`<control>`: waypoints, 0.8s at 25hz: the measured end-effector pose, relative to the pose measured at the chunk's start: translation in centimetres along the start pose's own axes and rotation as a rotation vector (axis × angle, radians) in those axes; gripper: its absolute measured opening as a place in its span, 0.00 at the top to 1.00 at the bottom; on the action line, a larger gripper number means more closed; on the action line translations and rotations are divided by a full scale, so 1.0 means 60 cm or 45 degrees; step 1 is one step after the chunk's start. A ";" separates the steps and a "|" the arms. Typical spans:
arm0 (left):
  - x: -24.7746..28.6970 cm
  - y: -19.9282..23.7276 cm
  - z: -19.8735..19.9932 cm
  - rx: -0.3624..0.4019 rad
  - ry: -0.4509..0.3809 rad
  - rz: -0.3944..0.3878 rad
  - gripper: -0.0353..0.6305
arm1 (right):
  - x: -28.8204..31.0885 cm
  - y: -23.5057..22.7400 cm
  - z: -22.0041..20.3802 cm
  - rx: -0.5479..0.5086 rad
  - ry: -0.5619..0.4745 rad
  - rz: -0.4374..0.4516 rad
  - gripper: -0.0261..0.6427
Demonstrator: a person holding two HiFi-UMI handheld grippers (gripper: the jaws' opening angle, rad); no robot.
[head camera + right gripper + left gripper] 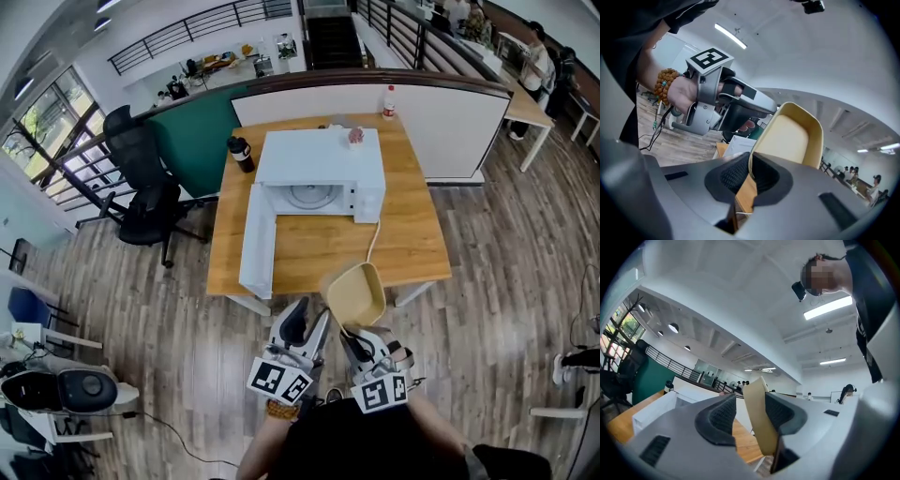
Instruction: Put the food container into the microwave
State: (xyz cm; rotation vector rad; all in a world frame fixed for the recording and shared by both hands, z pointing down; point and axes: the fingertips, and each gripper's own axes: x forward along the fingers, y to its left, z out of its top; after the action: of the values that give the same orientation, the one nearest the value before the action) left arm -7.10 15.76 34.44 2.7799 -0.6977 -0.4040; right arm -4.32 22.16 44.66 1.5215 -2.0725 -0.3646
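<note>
Beige container (355, 292) in right tool (352, 334) | microwave (319, 173) door (255, 241) open | bottle (242, 153) beside

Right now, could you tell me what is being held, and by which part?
The right gripper is clamped on the food container at its rim, on the edge nearest the person. The left gripper has its jaws apart.
</note>
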 end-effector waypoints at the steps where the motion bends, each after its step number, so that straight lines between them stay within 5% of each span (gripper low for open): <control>1: 0.011 0.000 -0.003 -0.022 0.002 -0.018 0.65 | 0.005 -0.005 -0.005 -0.005 -0.005 0.009 0.92; 20: 0.208 -0.031 -0.060 -0.164 0.072 -0.182 0.56 | 0.055 -0.152 -0.069 -0.076 -0.116 0.046 0.92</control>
State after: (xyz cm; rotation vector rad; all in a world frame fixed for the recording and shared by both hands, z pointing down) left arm 5.43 11.83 34.65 2.7151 -0.4453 -0.3821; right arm 4.57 16.49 44.22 1.4557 -2.1364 -0.4858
